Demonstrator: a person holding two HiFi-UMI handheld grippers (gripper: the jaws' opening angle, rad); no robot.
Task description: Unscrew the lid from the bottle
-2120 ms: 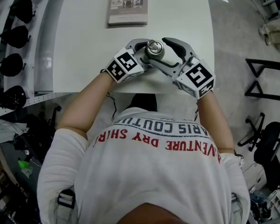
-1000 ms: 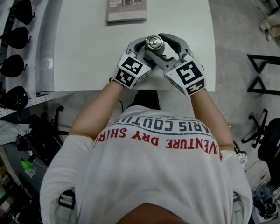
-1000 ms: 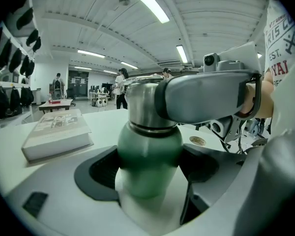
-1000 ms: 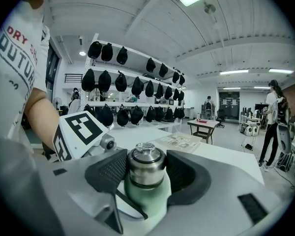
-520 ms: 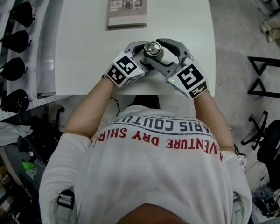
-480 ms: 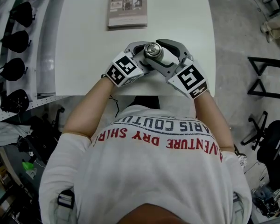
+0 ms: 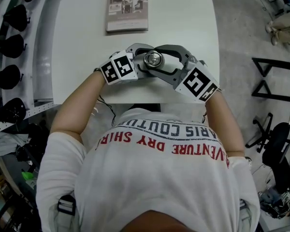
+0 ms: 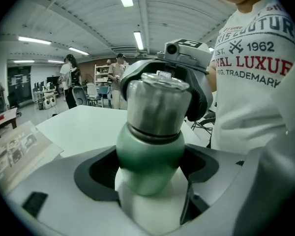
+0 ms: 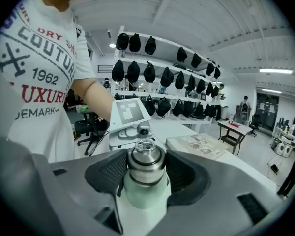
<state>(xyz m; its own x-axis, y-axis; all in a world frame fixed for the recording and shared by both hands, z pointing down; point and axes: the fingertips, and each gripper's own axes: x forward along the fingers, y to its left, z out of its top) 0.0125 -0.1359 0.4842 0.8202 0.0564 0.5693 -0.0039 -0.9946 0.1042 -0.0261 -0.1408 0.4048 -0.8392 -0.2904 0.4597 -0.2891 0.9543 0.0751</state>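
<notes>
- Left gripper (image 8: 148, 180): jaws clamped on the bottle (image 8: 150, 154) at its pale green shoulder, just under the lid. This hand is the anchor.
- Right gripper (image 9: 146, 177): ribbed pads pressed on both sides of the steel lid (image 9: 145, 162). The lid is seated with no gap at the seam, so I judge the unscrewing to be at an early stage.
- The bottle sits between the two grippers over the near edge of the white table (image 7: 87, 42). Whether its base rests there is hidden.
- Method:
  - Hold the body dead still.
  - Roll only the lid hand about the bottle's long axis.
  - Press squarely on the lid, since smooth steel may slip.
  - Re-grip when the wrist runs out of roll.
  - Do not pull upward until the thread runs free.
- A booklet (image 7: 127, 7) lies flat at the far edge, well apart from the work.
</notes>
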